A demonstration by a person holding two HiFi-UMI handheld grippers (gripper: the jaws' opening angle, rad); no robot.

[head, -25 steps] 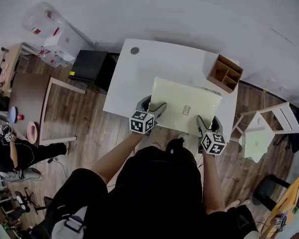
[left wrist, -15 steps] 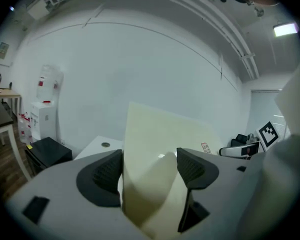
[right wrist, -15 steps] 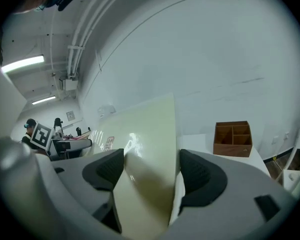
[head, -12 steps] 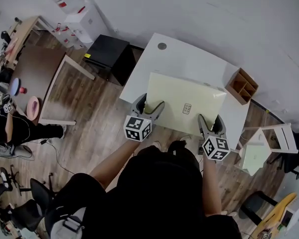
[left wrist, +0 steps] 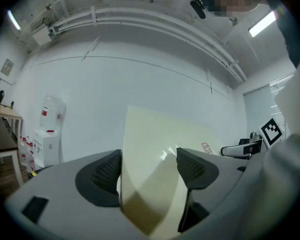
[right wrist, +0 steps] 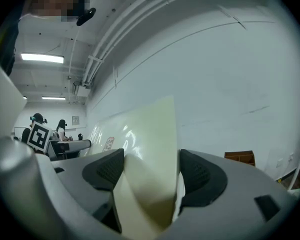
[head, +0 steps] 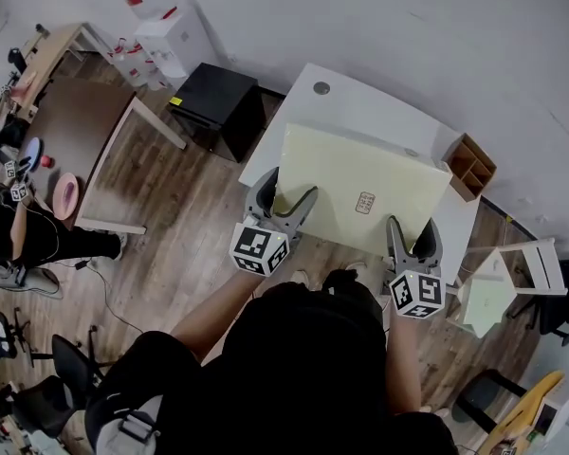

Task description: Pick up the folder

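The pale yellow folder (head: 360,192) is held up above the white table (head: 351,102), tilted with its far edge raised. A small label (head: 364,203) shows on its face. My left gripper (head: 283,207) is shut on the folder's near left edge. My right gripper (head: 412,245) is shut on its near right edge. In the left gripper view the folder (left wrist: 155,169) stands between the dark pads (left wrist: 102,174), pointing at the wall. In the right gripper view the folder (right wrist: 150,154) fills the gap between the pads (right wrist: 200,176).
A wooden organiser box (head: 469,167) sits at the table's right end. A black cabinet (head: 218,102) stands left of the table, a white chair (head: 507,273) to the right. Another desk (head: 85,150) and a seated person (head: 19,235) are far left.
Both grippers have lifted the folder off the table and tipped its far edge up toward the wall. The head view has shifted, so the table sits further right.
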